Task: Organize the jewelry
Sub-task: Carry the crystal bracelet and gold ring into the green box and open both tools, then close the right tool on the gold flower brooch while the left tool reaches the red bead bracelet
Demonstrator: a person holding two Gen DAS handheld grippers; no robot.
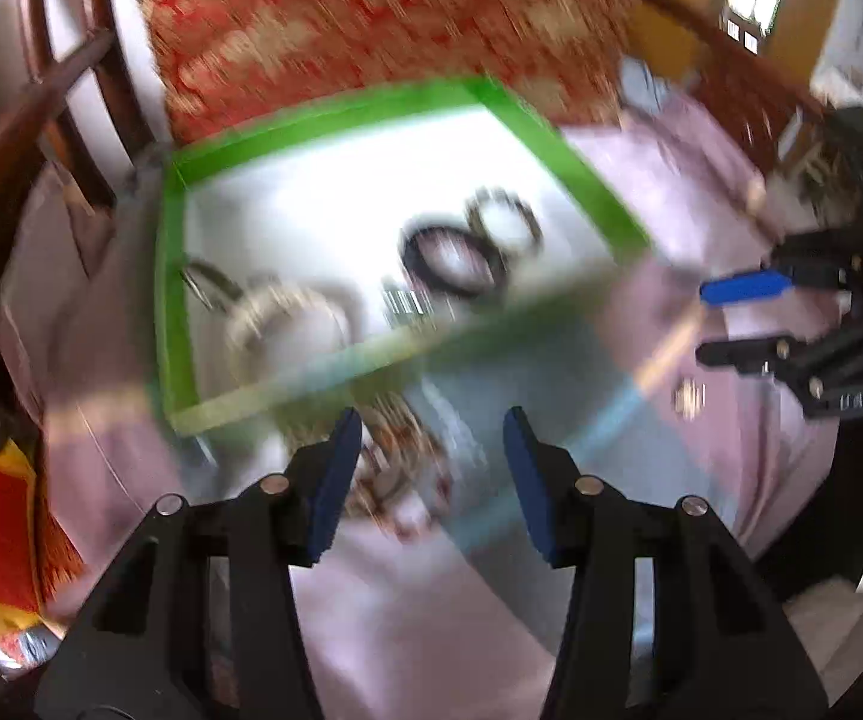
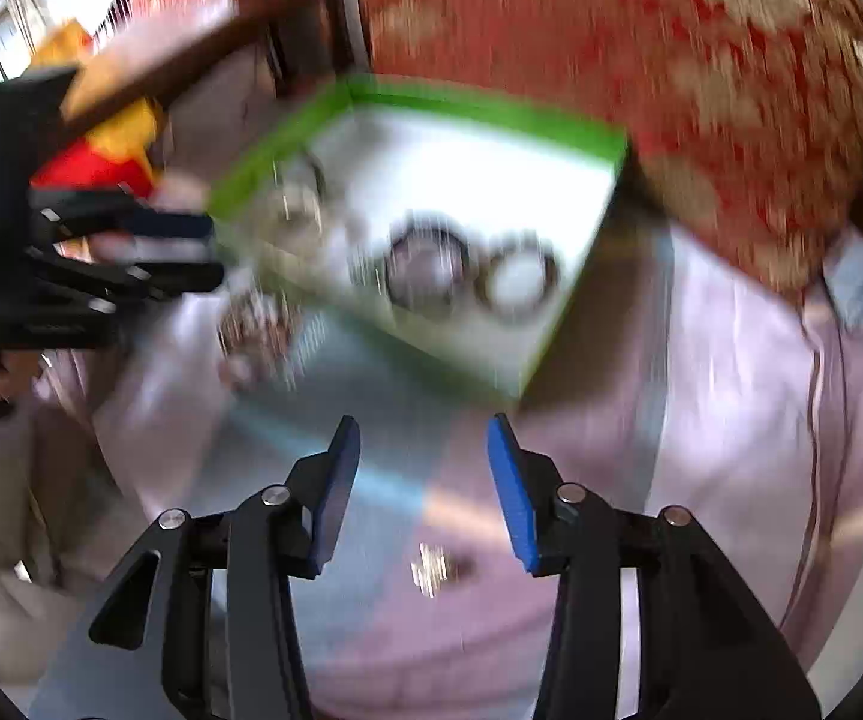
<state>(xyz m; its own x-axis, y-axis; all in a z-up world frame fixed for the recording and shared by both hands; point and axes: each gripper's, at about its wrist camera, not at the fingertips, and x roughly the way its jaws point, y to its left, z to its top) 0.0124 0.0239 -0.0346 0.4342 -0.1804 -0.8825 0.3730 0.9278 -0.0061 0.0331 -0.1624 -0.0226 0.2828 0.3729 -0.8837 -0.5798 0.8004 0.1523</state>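
- Both views are motion-blurred; fine detail of the jewelry cannot be read.
- Left gripper (image 1: 431,450): jaws stand wide apart and hold nothing. Just ahead of them, close to the left pad, lies a beaded cluster (image 1: 395,468) on the pale pink cloth (image 1: 431,630).
- Right gripper (image 2: 422,462): jaws likewise wide open and empty. A small shiny piece (image 2: 434,570) lies on the cloth between and just below the pads, so the right gripper is the nearer one to it; its long axis cannot be told.
- Green-edged tray (image 1: 335,114): rests on the cloth beyond both grippers, in front of a red patterned cushion (image 1: 371,18). On its white floor lie two dark rings (image 1: 467,252) side by side, and a pale round piece (image 1: 287,324) towards the left corner.
- Judgement: loose pieces lie nearer the grippers than the tray, so each transfer runs forward, over the tray's near rim.
- Nothing stands between jaws and nearest pieces; a wooden chair frame (image 1: 59,96) stands far left, clear of the path.
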